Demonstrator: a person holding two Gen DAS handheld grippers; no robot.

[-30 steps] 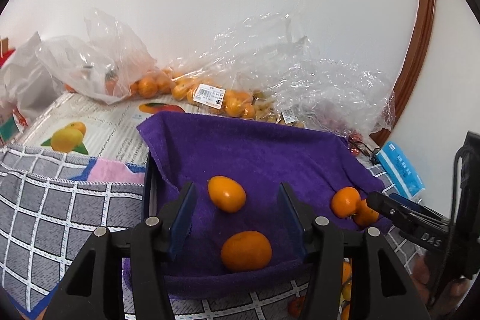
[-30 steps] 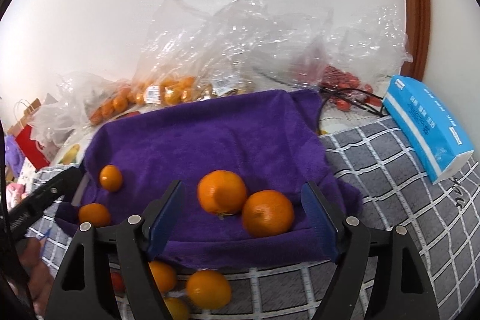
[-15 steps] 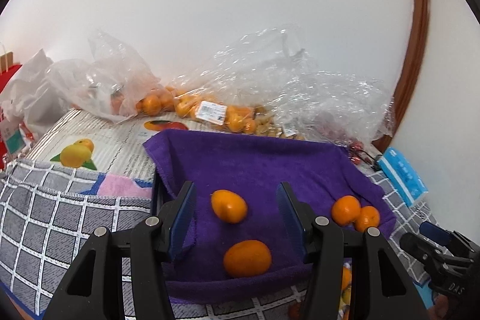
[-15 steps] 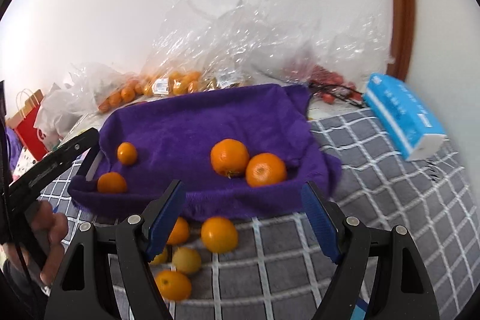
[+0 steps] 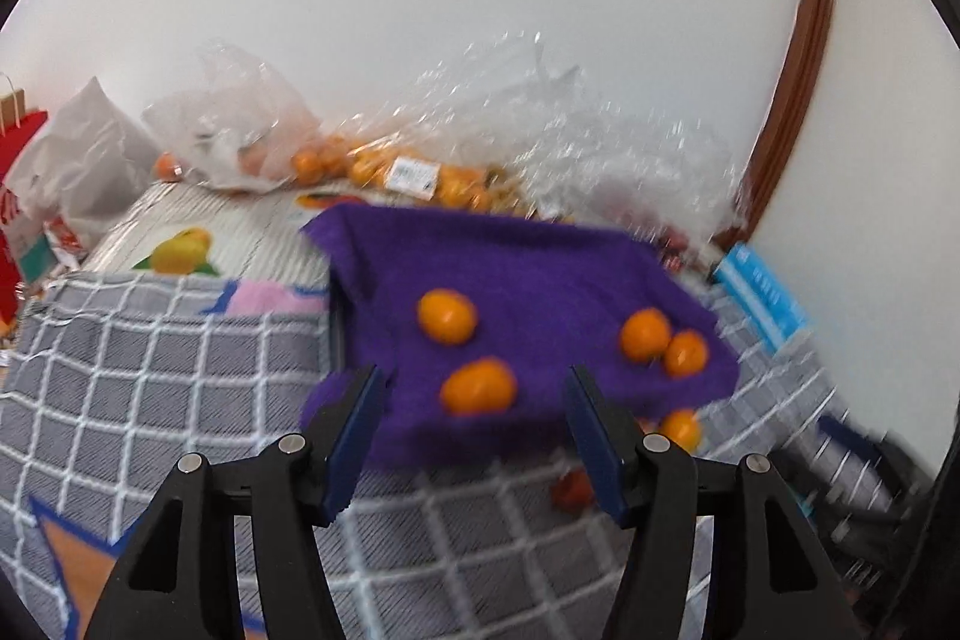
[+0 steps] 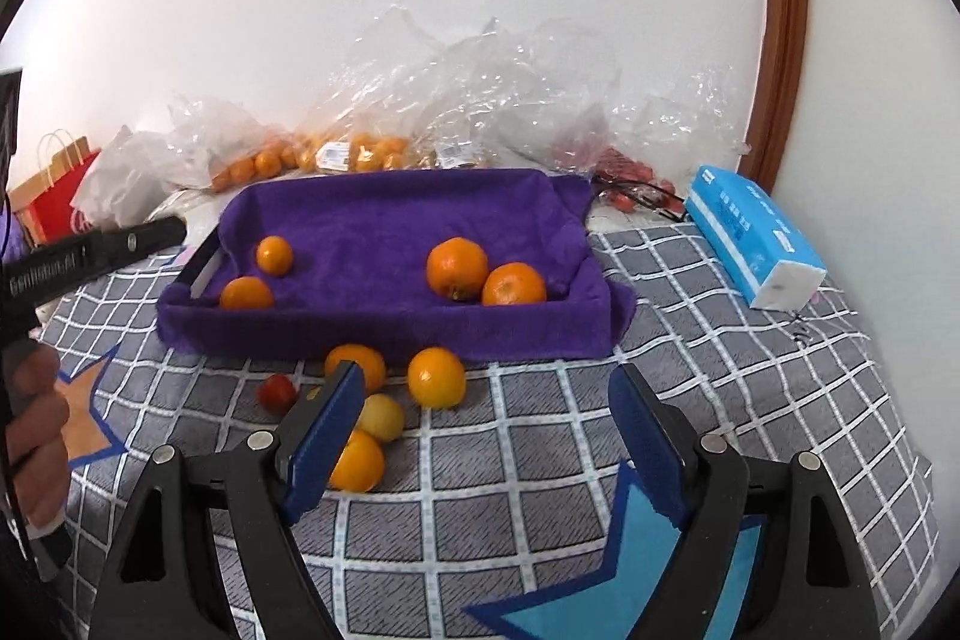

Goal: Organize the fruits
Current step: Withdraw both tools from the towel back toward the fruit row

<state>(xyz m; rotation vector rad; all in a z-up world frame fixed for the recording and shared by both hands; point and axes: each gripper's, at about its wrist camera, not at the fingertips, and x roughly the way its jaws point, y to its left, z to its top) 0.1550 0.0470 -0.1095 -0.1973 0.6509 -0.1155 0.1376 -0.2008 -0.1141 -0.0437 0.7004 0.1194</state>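
Note:
A tray lined with a purple towel (image 6: pixel 384 214) (image 5: pixel 528 268) sits on the checked cloth and holds several oranges (image 6: pixel 456 268). More fruit lies loose on the cloth in front of the tray: oranges (image 6: pixel 436 377), a yellow fruit (image 6: pixel 381 417) and a small red one (image 6: pixel 277 392). My right gripper (image 6: pixel 486 430) is open and empty, just in front of and above the loose fruit. My left gripper (image 5: pixel 474 427) is open and empty at the tray's near left corner; an orange (image 5: pixel 478 386) shows between its fingers.
Clear plastic bags with more oranges (image 6: pixel 360 154) lie along the wall behind the tray. A blue tissue pack (image 6: pixel 750 232) lies at the right. A red paper bag (image 6: pixel 51 196) stands at the far left. The left hand-held tool (image 6: pixel 78 259) shows in the right view.
Both grippers have pulled back from the tray. The right view now takes in the loose fruit in front of it. Both stay open and empty.

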